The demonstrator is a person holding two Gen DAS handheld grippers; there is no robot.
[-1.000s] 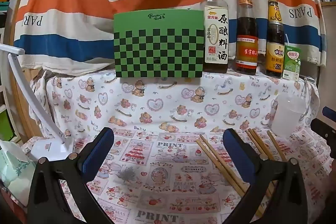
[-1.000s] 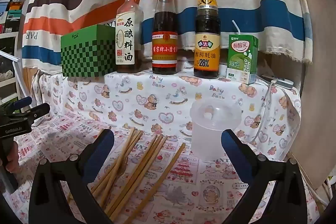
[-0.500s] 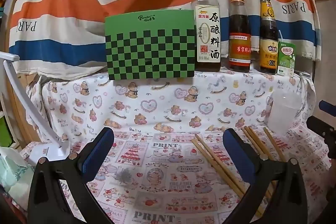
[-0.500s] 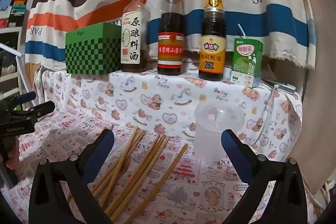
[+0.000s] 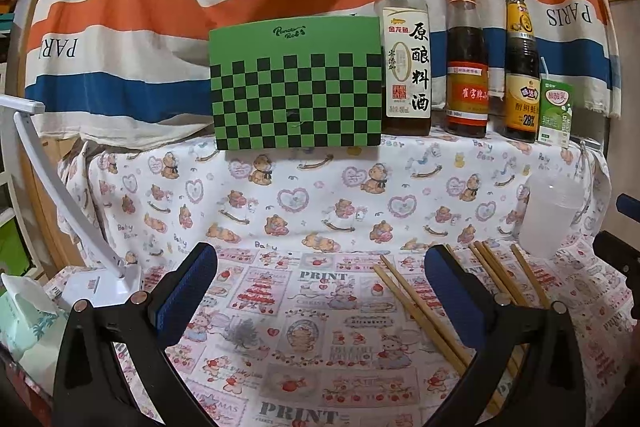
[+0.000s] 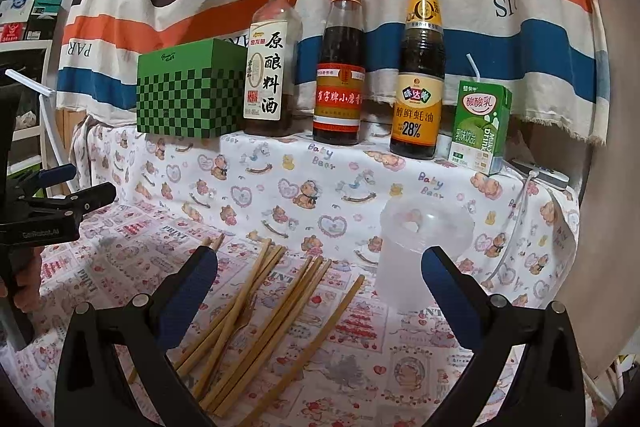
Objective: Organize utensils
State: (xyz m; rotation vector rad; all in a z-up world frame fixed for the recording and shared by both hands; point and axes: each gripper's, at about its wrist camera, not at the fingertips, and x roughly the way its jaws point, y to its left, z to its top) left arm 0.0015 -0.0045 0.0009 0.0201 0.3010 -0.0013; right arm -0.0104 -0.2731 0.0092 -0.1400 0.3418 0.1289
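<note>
Chopsticks (image 5: 420, 307) lie loose on the printed tablecloth (image 5: 304, 291) in the left wrist view, low and to the right. The left gripper (image 5: 320, 279) hangs above the cloth with its jaws spread wide and nothing between them; one pair of sticks runs just inside its right finger, the others pass behind that finger. A translucent plastic cup (image 5: 550, 215) stands upright just beyond the sticks' far ends, at the right.

From the right wrist, the chopsticks (image 6: 276, 307) fan out between the fingers, nearer the left one. The right gripper (image 6: 320, 279) is likewise wide apart and empty, above them and not touching. The cup (image 6: 420, 251) stands just right of the sticks, partly behind the right finger. The left gripper (image 6: 60, 195) shows at the left edge.
</note>
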